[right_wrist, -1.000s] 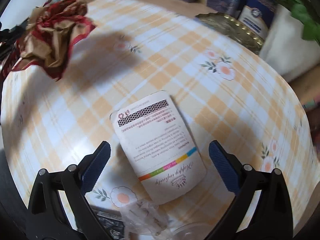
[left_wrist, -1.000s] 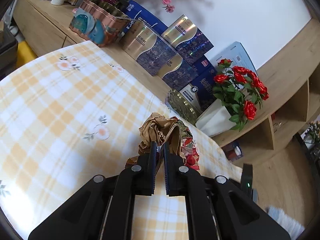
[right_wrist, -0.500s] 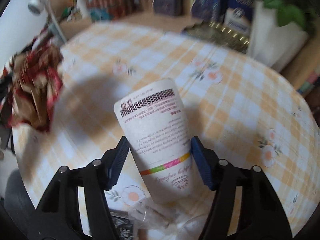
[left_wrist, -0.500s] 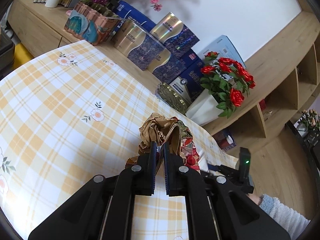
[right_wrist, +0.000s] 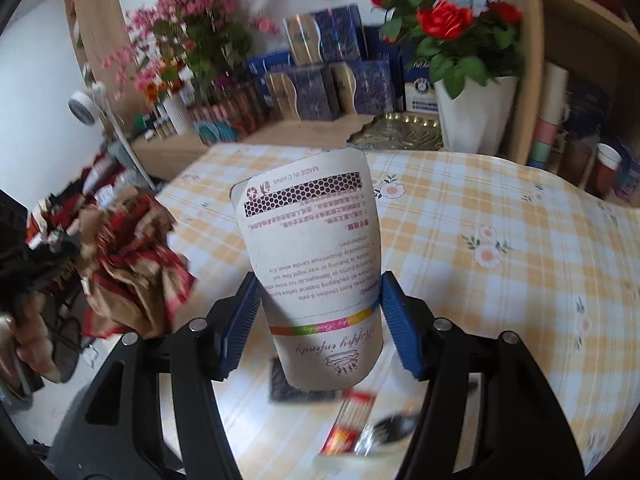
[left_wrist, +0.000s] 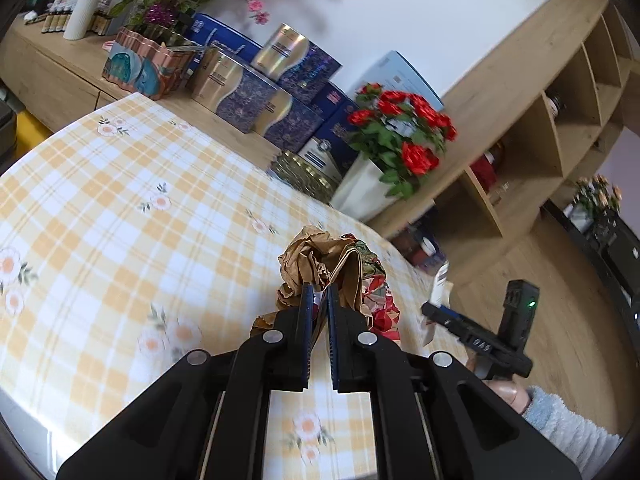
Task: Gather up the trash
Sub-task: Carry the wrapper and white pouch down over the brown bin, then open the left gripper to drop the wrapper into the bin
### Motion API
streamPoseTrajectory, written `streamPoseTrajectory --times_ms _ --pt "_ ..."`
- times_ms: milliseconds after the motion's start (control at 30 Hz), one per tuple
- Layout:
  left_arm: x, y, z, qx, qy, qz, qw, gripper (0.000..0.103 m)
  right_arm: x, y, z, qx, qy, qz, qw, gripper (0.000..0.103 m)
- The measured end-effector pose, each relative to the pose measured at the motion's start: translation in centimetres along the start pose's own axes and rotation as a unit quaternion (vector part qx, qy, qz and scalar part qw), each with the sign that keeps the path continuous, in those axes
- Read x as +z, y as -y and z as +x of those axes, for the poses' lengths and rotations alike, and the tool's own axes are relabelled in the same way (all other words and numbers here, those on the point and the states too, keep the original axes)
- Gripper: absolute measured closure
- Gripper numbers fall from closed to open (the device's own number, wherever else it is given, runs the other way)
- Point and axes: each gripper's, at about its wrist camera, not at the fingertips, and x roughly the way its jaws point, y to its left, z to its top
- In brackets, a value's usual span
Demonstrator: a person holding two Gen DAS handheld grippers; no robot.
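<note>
Rose pot (right_wrist: 476,116), gift boxes (left_wrist: 256,100) behind table (left_wrist: 100,208)

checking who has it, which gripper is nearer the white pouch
Right. The right gripper clamps the white pouch; the left gripper is off to the side, holding crumpled paper.
</note>
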Motion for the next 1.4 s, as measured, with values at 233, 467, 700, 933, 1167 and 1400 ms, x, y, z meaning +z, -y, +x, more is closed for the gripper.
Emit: streamPoseTrajectory --times_ms 233,467,700,933,1167,1400 --pt "-5.6 3.1 -2.7 0.000 -0.039 0.040 0.9985 0.096 -5.8 -2.0 -6.8 0.010 0.024 0.024 0.999 0.041" --pt "-12.7 5.1 -4.2 0.011 -0.100 0.095 0.9904 0.096 -12.7 -4.4 -11.6 0.015 0.029 0.044 0.998 0.041" --pt "-18.9 5.4 -2.3 0.034 -0.185 0.127 0.9738 0.096 -17.2 -5.7 -14.0 0.021 0.023 0.060 0.998 0.041" --pt "-24.1 5.2 3.2 0.076 -0.280 0.152 0.9448 0.095 -19.2 -5.0 -15.1 0.018 0.025 0.076 0.997 0.041" --pt "-27.4 5.9 7.2 0.086 -0.324 0.174 0.9260 0.094 -20.5 -3.7 -15.7 0.012 0.025 0.102 0.994 0.041" --pt "-28.3 6.7 8.9 0.034 -0.322 0.189 0.9269 0.035 -22.8 -2.9 -15.4 0.007 0.019 0.137 0.990 0.041"
